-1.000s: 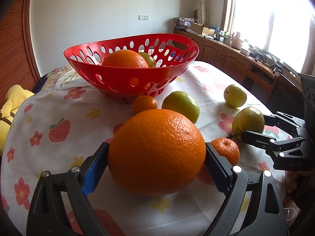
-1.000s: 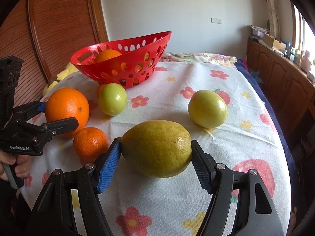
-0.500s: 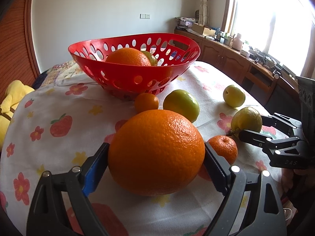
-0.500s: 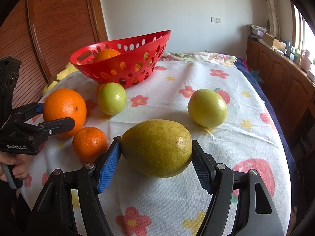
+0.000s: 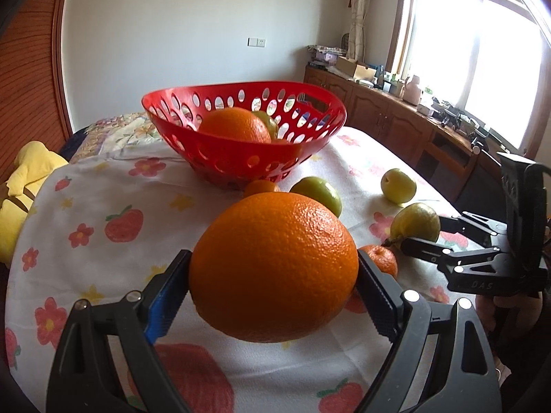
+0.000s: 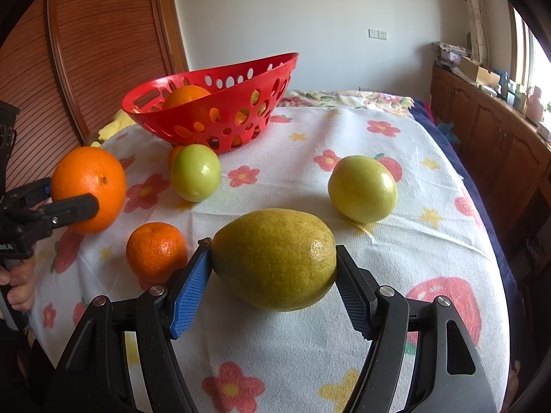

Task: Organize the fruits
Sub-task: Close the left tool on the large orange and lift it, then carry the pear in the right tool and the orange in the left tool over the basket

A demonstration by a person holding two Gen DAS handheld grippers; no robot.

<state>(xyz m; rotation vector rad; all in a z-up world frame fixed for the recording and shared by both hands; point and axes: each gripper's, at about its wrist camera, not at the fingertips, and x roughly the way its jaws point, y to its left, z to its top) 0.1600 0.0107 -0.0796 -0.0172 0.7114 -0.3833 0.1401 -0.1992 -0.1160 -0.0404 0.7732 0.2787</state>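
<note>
The left gripper (image 5: 273, 287) pinches a large orange (image 5: 273, 266) between its pads, lifted clear of the flowered cloth (image 5: 103, 186). Ahead of it stands the red basket (image 5: 241, 158), with another orange inside. The right gripper (image 6: 273, 280) clamps a yellow-green pear (image 6: 275, 258) lying on the cloth. A small mandarin (image 6: 156, 249) sits just to its left, and two green fruits lie farther ahead.

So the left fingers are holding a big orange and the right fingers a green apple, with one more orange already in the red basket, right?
Not quite. The right fingers hold a yellow-green pear, not a green apple, as the right wrist view shows. The rest stands: the left fingers grip the big orange, and another orange sits in the red basket.
</note>
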